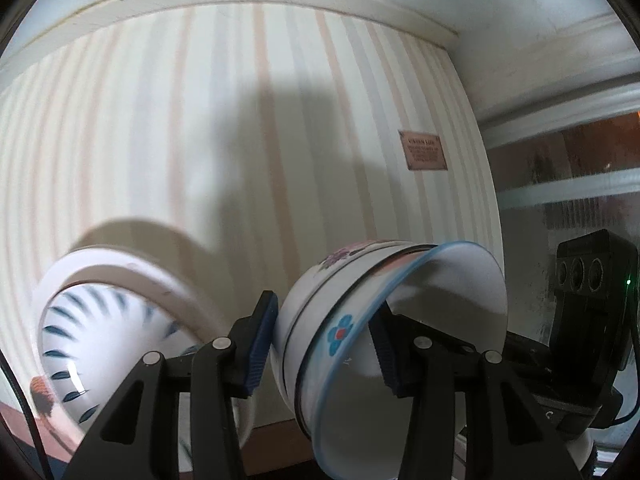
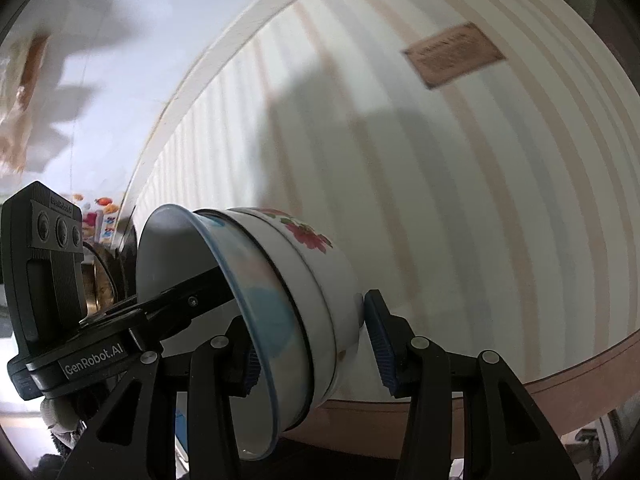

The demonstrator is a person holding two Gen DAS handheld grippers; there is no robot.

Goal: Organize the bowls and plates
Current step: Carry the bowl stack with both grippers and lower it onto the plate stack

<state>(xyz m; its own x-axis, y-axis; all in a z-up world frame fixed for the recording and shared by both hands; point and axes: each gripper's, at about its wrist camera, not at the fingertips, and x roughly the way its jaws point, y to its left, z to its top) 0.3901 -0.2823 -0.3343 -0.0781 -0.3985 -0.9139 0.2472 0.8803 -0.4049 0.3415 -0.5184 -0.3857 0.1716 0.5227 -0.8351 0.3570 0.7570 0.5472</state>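
A stack of nested white bowls (image 1: 320,312) with flower prints and a blue-rimmed inner bowl is held on its side in the air. My left gripper (image 1: 324,340) is shut on the stack, one pad on the base, one inside the blue rim. My right gripper (image 2: 312,340) also spans the same stack (image 2: 304,276), one pad inside, one at the base; the base pad seems just apart. The left gripper also shows in the right wrist view (image 2: 120,312). A white bowl with dark blue leaf marks (image 1: 100,344) lies tilted at lower left.
A striped cream wall (image 1: 240,140) with a small brown plaque (image 1: 423,149) fills the background. A brown ledge (image 2: 560,380) runs below it. A window frame (image 1: 560,192) is at the right.
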